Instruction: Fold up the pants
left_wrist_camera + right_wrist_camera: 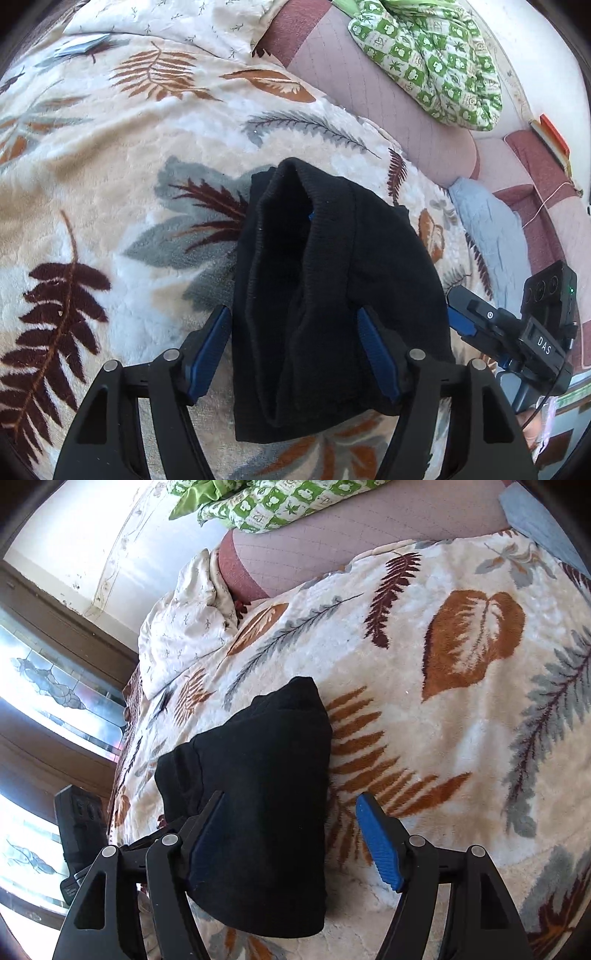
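The pants (332,295) lie folded in a black bundle on the leaf blanket (110,206). My left gripper (293,354) and right gripper (291,834) both stand open around it, gripping nothing. I'd lift both straight clear so no pad drags the top layer and undoes the fold.

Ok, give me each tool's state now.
Left tool: open, straddling the pants, not gripping.
Right tool: open, holding nothing.
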Motion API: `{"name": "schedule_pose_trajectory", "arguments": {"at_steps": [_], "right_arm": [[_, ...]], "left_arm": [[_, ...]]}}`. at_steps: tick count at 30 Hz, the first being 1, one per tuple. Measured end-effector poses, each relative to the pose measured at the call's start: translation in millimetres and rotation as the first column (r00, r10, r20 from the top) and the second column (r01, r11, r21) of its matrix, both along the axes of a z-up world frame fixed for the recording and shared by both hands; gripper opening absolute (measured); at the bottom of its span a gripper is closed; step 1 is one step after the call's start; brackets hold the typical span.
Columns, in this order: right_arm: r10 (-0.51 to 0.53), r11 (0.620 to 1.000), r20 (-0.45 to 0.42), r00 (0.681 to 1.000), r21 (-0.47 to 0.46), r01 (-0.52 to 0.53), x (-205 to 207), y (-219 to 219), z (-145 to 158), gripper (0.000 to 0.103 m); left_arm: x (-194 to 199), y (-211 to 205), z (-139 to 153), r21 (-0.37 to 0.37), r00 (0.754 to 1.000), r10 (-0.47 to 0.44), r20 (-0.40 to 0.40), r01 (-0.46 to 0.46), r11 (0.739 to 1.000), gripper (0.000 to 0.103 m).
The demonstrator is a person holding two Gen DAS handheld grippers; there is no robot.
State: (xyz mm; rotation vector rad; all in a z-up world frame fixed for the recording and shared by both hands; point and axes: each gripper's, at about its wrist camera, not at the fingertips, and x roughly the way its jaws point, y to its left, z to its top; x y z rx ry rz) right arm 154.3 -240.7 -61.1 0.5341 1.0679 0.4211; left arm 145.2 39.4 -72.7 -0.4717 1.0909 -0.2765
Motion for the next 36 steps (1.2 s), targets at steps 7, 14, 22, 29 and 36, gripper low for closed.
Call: {"name": "schedule_pose_trajectory", "arguments": {"at_steps": [7, 14, 22, 29, 36], "right_arm": [[-0.015, 1.000, -0.023, 1.000, 0.000, 0.015, 6.4, 0.8, -12.0, 0.078], [0.010, 1.000, -0.030, 1.000, 0.009, -0.010, 19.6, 10.1, -16.2, 0.081], [0.037, 0.999, -0.060, 0.998, 0.020, -0.036, 32.1, 26.7, -26.7, 0.081], [0.030, 0.998, -0.073, 0.997, 0.051, -0.027, 32.4, 27.0, -37.4, 0.084], [0.067, 0.996, -0.069, 0.995, 0.070, -0.063, 31.8, 37.0, -33.2, 0.065]], "left_arm": [[1.5, -8.5, -3.8, 0.056, 1.000, -0.005, 0.001, 0.005, 0.998, 0.074], [3.2, -8.5, -6.7, 0.053, 1.000, -0.013, 0.002, 0.012, 0.999, 0.077], [3.7, -9.8, -7.7, 0.051, 1.000, -0.024, 0.007, 0.024, 0.998, 0.078], [5.0, -9.0, -10.5, 0.030, 1.000, -0.023, 0.012, 0.023, 0.999, 0.082], [8.7, -13.2, -13.9, -0.081, 0.997, -0.068, 0.026, 0.070, 0.994, 0.057]]}}
